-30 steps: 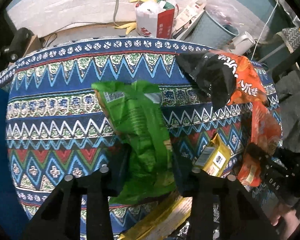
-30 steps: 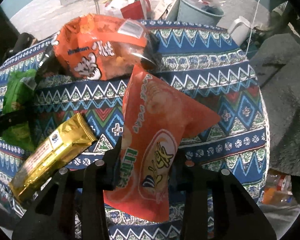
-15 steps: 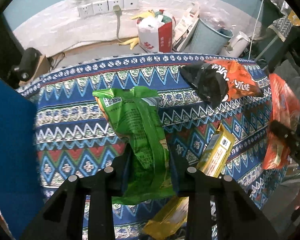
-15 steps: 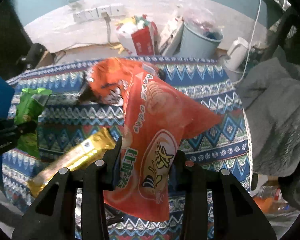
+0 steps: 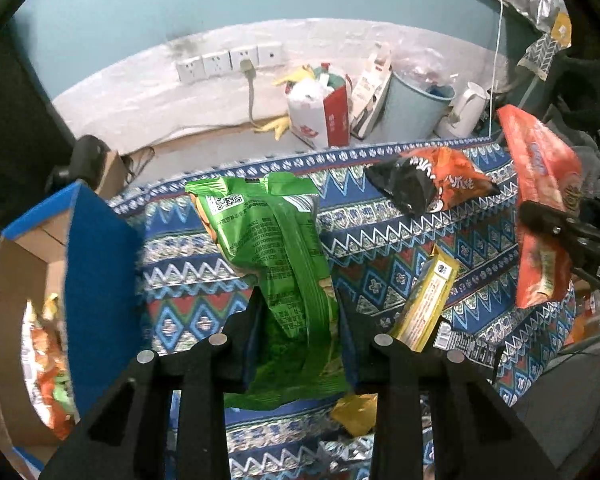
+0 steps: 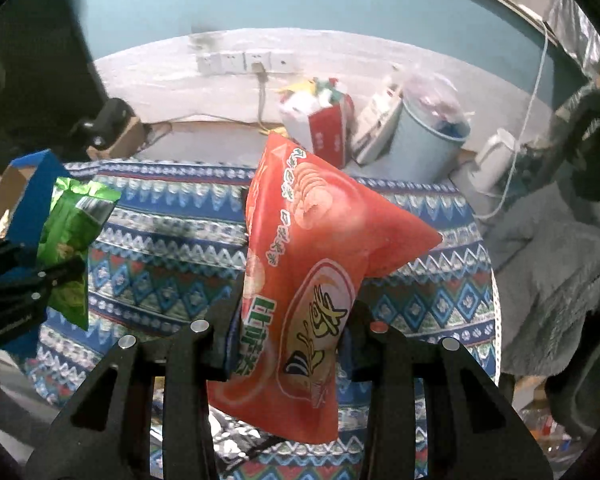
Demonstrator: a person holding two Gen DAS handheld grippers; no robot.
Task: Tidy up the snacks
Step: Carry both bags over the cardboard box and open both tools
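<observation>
The green snack bag (image 5: 276, 256) hangs in my left gripper (image 5: 300, 316), pinched low down between the two pads. The red snack bag (image 6: 312, 264) hangs the same way in my right gripper (image 6: 292, 320), squeezed near its bottom half. Both bags are up in the air above the tabletop (image 5: 204, 268) with the zigzag cloth.

On the left I see a cardboard box (image 5: 32, 272) with blue flaps, and it looks like there are snacks down inside it. I think that is where these bags should go.

To do this well, I keep both grips tight, because the bags are puffy and could slide out. I carry the green bag over the blue flap (image 5: 100, 280) and not into it, then let go only when it is right above the opening. I bring the red bag after, so my two grippers do not bump.

The orange and black bag (image 5: 432, 184) far on the tabletop and the yellow pack (image 5: 428, 300) near its right edge wait for later.
</observation>
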